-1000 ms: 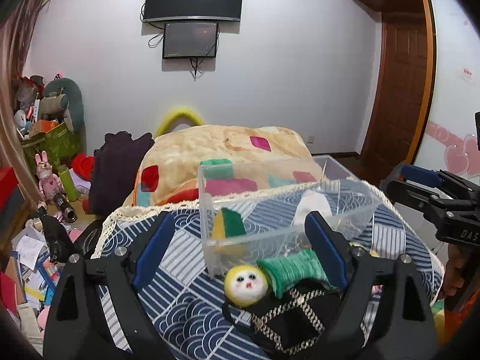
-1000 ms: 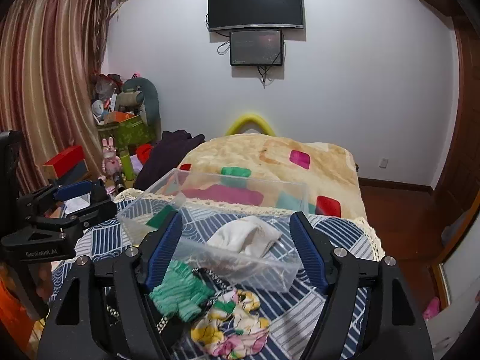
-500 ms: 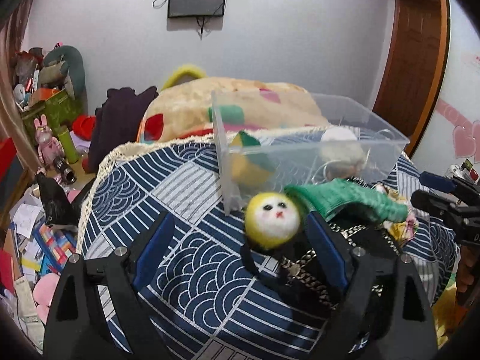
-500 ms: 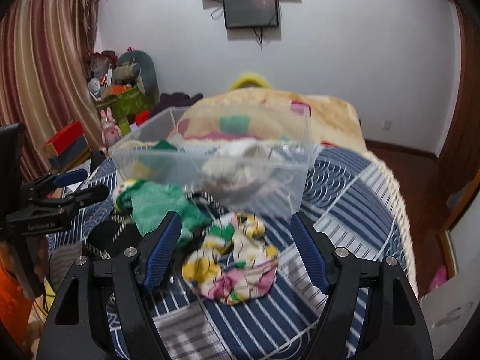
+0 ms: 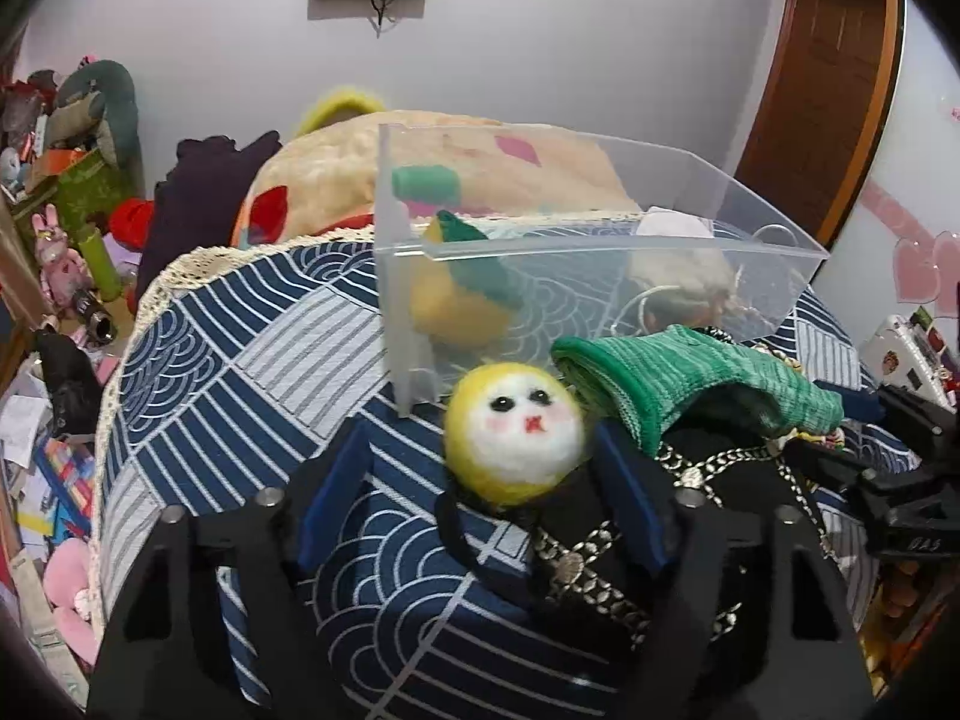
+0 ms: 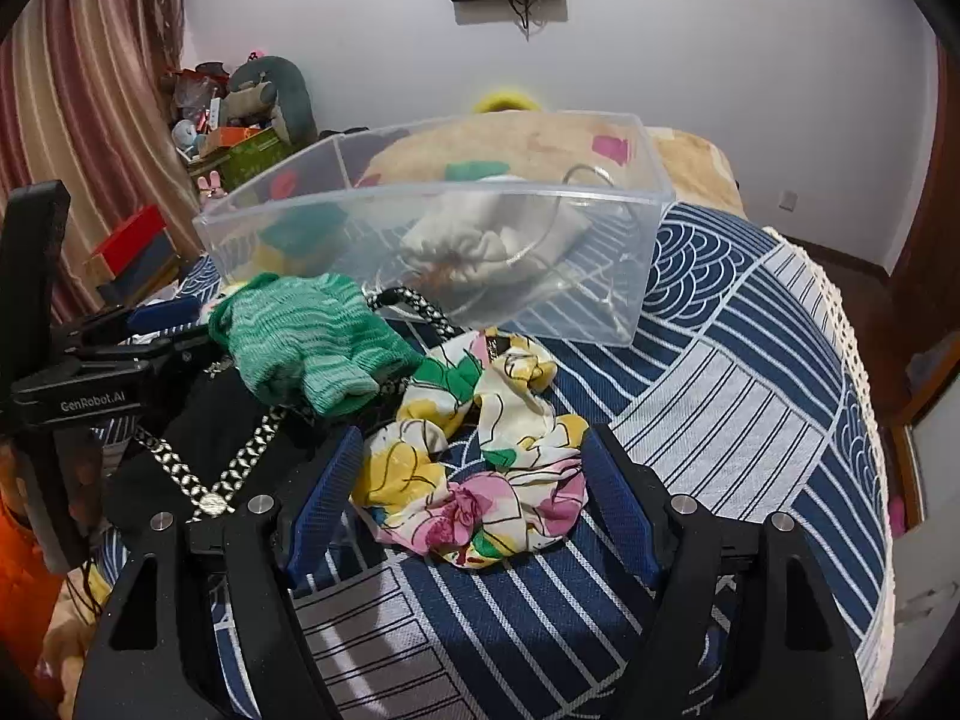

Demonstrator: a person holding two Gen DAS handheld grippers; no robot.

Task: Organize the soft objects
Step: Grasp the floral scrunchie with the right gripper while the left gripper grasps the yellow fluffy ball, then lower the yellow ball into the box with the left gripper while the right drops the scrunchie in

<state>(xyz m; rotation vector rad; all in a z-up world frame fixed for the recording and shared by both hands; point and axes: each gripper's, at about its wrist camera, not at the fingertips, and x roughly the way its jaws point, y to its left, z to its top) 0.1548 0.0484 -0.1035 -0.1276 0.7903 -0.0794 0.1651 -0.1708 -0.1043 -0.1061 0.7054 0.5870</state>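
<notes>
A clear plastic bin stands on the blue patterned cloth; it also shows in the right wrist view. It holds a yellow-green soft item and a white pouch. In front of it lie a yellow plush ball with a face, a green knit glove, a black bag with a chain and a floral scrunchie. My left gripper is open, its jaws either side of the plush ball. My right gripper is open around the scrunchie.
The table's lace-edged rim drops to a cluttered floor with toys on the left. A quilt-covered bed lies behind the bin. A wooden door is at the right. The other gripper shows at each view's side.
Both grippers have tilted down and moved in closer to the table. The plush ball now sits between the left jaws and the scrunchie between the right jaws.
</notes>
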